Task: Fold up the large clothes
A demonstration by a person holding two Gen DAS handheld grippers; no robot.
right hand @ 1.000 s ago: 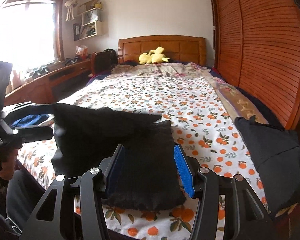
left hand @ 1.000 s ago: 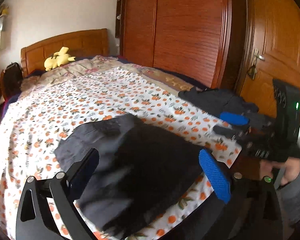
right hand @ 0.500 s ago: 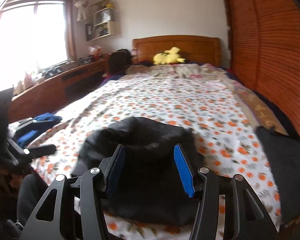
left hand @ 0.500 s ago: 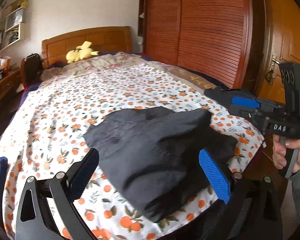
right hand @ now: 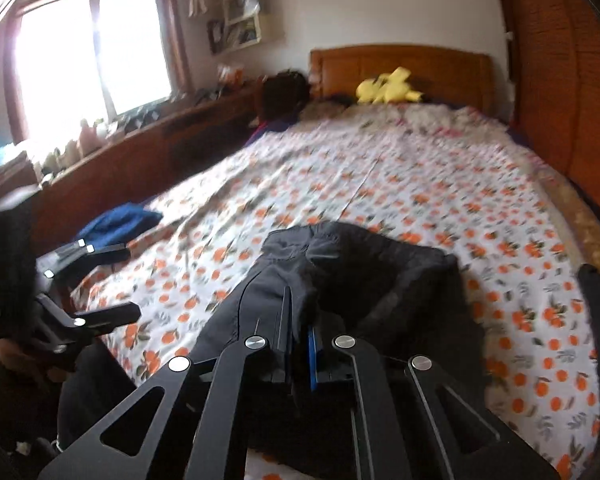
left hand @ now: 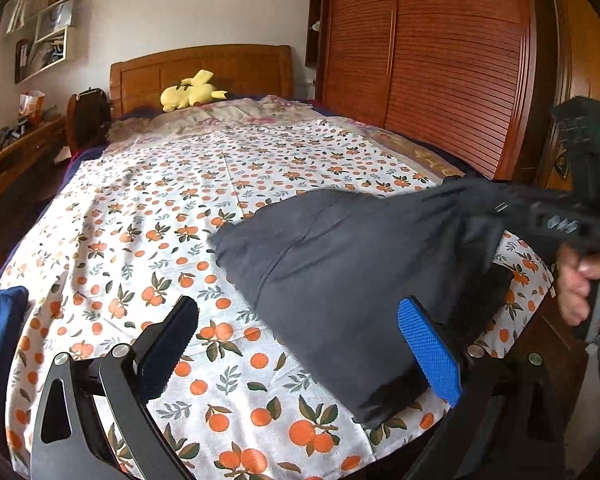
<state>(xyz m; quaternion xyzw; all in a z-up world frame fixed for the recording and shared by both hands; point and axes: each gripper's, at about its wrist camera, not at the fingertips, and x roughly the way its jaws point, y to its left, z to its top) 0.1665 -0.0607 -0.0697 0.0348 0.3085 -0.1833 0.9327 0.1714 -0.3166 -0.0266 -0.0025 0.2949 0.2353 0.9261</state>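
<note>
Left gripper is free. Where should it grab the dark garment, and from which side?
Probably the near left corner of the dark garment, approached from the foot of the bed. That edge lies flat and free on the orange-print sheet, while the right gripper has just closed on a bunched fold of the garment's right side. The left gripper is open, nothing between its jaws.
</note>
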